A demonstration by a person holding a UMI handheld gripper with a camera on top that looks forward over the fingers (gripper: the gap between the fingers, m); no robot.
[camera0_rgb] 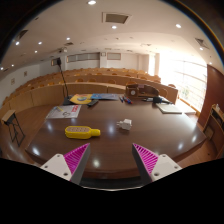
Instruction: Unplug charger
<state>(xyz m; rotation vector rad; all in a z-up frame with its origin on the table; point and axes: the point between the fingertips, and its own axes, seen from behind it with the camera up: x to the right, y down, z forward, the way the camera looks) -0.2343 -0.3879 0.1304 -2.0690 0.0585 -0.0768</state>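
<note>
Two pink-padded fingers (76,158) reach forward over a dark brown tabletop (110,140), and the jaws (110,160) stand spread wide with nothing between them. At about 1 o'clock from the fingertips, well beyond them, lies a small white charger (124,124); whether it sits in a socket or has a cable is too small to tell. At 11 o'clock, nearer, rests a flat yellow object (82,131) whose kind cannot be made out. Farther off at 11 o'clock are a blue-and-yellow item (88,98) and a printed sheet (63,112), at 12 to 1 o'clock a dark boxy object (143,91), all blurred in detail. The holding hand is out of view; the gripper is held level, above the near edge.
</note>
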